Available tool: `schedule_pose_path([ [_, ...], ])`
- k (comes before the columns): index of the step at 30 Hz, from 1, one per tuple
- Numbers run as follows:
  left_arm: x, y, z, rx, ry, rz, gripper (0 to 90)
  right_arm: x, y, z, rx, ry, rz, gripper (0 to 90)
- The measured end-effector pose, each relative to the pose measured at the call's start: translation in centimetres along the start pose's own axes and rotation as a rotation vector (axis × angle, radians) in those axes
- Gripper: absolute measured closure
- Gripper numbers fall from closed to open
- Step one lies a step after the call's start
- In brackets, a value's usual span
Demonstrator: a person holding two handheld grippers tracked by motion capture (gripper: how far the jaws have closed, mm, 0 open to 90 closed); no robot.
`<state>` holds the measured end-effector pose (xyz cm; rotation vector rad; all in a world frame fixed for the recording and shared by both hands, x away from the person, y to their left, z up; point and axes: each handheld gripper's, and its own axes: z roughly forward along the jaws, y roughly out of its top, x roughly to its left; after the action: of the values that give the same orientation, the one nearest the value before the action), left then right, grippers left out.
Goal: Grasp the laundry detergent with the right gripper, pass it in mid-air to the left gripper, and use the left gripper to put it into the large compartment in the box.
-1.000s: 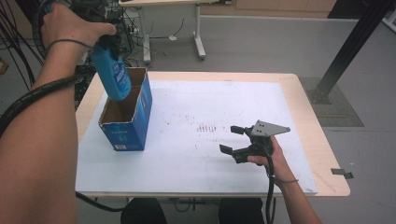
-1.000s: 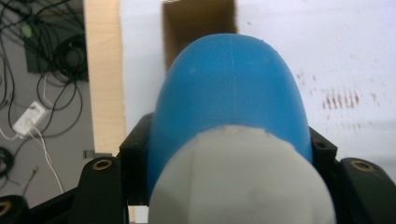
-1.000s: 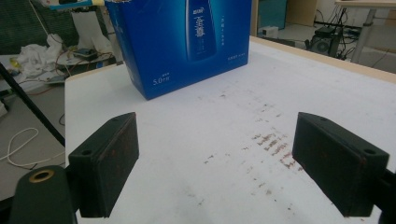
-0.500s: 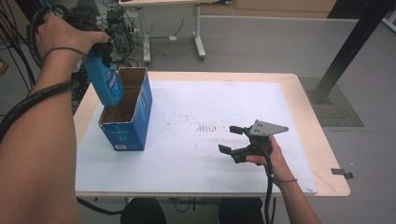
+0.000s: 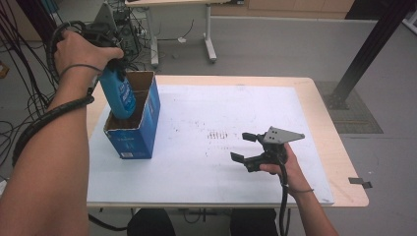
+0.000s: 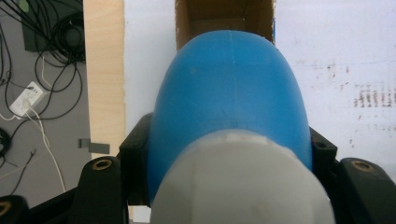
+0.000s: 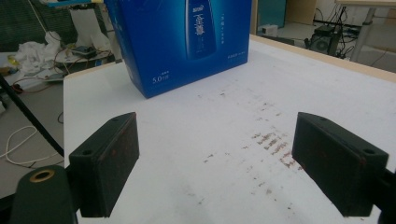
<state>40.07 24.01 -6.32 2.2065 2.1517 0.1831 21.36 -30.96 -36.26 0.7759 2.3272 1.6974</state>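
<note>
The left gripper (image 5: 110, 66), clamped on the blue bottle (image 5: 119, 96) at the counter's (image 5: 314, 98) ten o'clock, should lower it straight, clear of the box's (image 5: 142, 128) walls, while the right gripper (image 5: 244, 147) idles wide and empty.

Printed text on the blue box

On the side of the blue box (image 7: 187, 42), "5.0" is printed in white near the lower left corner, followed by a character too small to be read. A vertical column of white East Asian characters is set on the darker bottle picture (image 7: 200, 28) in the middle of that side — the characters cannot be made out with certainty. A line of fine white print to its right is too small to be read. In the high view, a pale label on the box's front is blurred.
</note>
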Motion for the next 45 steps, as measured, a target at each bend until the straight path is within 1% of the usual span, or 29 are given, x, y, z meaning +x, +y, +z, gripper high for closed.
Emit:
schedule_pose_path([
  [2,-0.1,-0.1,0.2,0.0,0.002,0.001,38.1,0.0,-0.1,0.0,-0.001,0.001,0.001,14.8],
  [7,-0.2,-0.3,1.9,0.002,-0.016,0.005,38.1,0.0,-0.2,0.0,0.004,0.002,0.0,14.7],
  [10,-0.4,-0.4,2.6,0.003,-0.014,0.009,38.1,0.0,-0.2,0.0,0.001,0.002,0.003,14.8],
  [11,-0.4,-0.4,2.6,0.003,-0.014,0.009,38.0,0.0,-0.2,0.0,0.001,0.002,0.003,14.8],
  [12,-0.5,-0.4,3.1,0.009,-0.014,0.009,38.0,0.0,-0.3,0.0,0.0,0.002,0.006,14.8],
  [14,-0.5,-0.5,3.6,0.01,-0.014,0.006,38.0,0.0,-0.3,0.0,0.001,0.004,0.006,14.8],
  [15,-0.5,-0.4,3.9,0.019,-0.014,0.007,38.1,0.0,-0.4,0.0,0.003,0.004,0.007,14.8],
  [16,-0.5,-0.4,3.9,0.019,-0.014,0.007,38.1,0.0,-0.4,0.0,0.003,0.004,0.007,14.8],
  [18,-0.6,-0.4,4.6,0.03,-0.015,0.011,38.0,0.1,-0.5,0.0,0.006,0.003,0.007,14.8],
  [25,-0.8,-0.5,5.7,0.038,-0.021,0.022,38.0,0.1,-0.5,0.0,0.009,0.007,0.006,14.7],
  [29,-1.1,-0.7,6.4,0.038,-0.012,0.027,38.0,0.1,-0.5,0.0,0.012,0.006,0.007,14.7],
  [35,-1.2,-0.7,7.3,0.045,-0.013,0.027,38.0,0.0,-0.6,-0.2,0.013,0.002,0.01,14.6],
  [37,-1.5,-0.7,7.7,0.051,-0.002,0.033,38.0,0.1,-0.6,-0.2,0.015,0.002,0.008,14.5],
  [39,-1.6,-0.7,8.0,0.052,0.001,0.028,38.0,0.1,-0.7,-0.2,0.015,0.001,0.01,14.4],
  [41,-1.6,-0.7,8.2,0.058,0.001,0.029,38.0,0.0,-0.7,-0.2,0.016,0.001,0.013,14.2],
  [43,-1.6,-0.9,8.5,0.049,-0.002,0.027,38.0,0.0,-0.7,-0.2,0.017,0.0,0.012,14.1],
  [45,-1.5,-0.8,8.8,0.058,-0.006,0.032,38.0,0.0,-0.7,-0.2,0.018,0.0,0.016,14.1],
])
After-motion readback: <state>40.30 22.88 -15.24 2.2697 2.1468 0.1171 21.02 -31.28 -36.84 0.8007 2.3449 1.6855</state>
